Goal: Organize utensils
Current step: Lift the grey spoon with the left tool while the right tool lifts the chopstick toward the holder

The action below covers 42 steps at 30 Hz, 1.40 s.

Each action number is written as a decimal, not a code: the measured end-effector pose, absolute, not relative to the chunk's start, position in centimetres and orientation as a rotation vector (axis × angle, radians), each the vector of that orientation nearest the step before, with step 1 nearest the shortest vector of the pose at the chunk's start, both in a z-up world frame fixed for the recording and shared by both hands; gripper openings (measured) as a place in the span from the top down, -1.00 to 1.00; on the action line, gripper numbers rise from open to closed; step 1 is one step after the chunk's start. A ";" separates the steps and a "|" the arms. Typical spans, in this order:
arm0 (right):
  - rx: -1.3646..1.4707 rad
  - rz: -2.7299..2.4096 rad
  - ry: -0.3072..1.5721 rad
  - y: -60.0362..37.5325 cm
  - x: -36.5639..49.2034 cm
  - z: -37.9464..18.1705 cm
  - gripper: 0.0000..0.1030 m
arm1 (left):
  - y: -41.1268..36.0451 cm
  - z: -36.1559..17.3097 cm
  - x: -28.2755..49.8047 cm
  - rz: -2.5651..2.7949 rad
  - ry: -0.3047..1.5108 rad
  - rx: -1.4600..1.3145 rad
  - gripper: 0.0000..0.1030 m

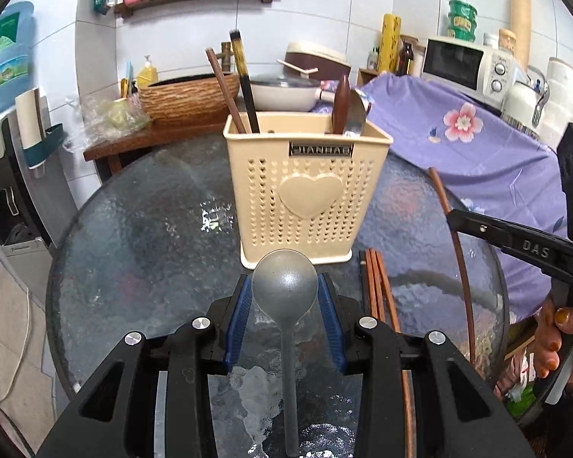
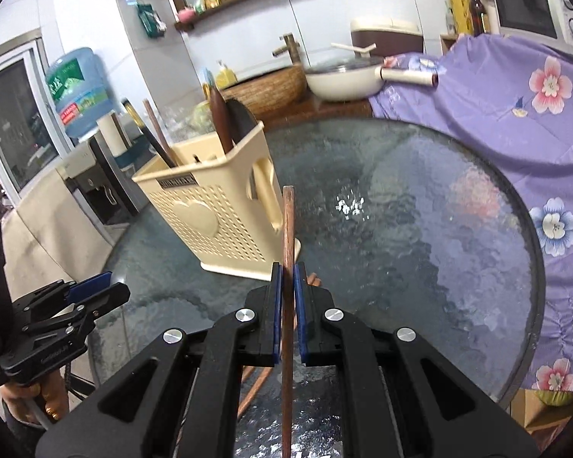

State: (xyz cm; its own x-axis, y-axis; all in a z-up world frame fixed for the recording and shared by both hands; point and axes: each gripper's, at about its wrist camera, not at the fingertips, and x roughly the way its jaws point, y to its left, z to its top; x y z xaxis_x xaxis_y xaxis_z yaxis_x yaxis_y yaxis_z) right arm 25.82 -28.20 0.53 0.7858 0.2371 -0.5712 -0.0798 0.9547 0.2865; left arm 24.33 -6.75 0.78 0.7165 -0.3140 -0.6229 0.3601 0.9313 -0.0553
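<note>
A beige perforated utensil holder [image 1: 305,187] with a heart on its front stands on the round glass table [image 1: 141,221]; it also shows in the right wrist view [image 2: 214,213]. It holds chopsticks [image 1: 244,84] on the left and a spoon and a brown handle [image 1: 342,105] on the right. My left gripper [image 1: 285,286] is shut on a grey spoon [image 1: 285,290], bowl forward, just in front of the holder. My right gripper [image 2: 287,278] is shut on a brown chopstick [image 2: 288,229], seen right of the holder in the left wrist view [image 1: 445,200].
Several brown chopsticks [image 1: 378,290] lie on the glass right of my left gripper. A purple floral cloth [image 2: 515,114] covers things behind and right of the table. A pan [image 2: 343,76], a basket [image 1: 187,95] and a microwave [image 1: 466,65] sit behind.
</note>
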 end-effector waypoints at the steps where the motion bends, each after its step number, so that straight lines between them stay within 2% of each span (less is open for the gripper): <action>1: 0.253 0.177 0.634 -28.2 25.5 1.0 0.86 | -6.6 1.1 24.2 -0.371 0.666 0.070 0.32; 27: 0.154 0.195 0.475 -27.7 22.4 8.7 0.86 | -5.4 5.7 24.1 -0.362 0.532 -0.054 0.32; 42: 0.156 0.294 0.402 -26.0 26.2 17.6 0.87 | -5.3 13.8 29.5 -0.321 0.391 -0.148 0.32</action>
State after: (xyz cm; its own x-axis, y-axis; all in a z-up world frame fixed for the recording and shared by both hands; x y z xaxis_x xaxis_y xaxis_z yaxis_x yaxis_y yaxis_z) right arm 26.17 -25.99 17.61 0.8785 0.3119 -0.3619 -0.2507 0.9458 0.2065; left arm 29.50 -5.35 13.81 0.8752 -0.3344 -0.3497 0.2779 0.9391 -0.2023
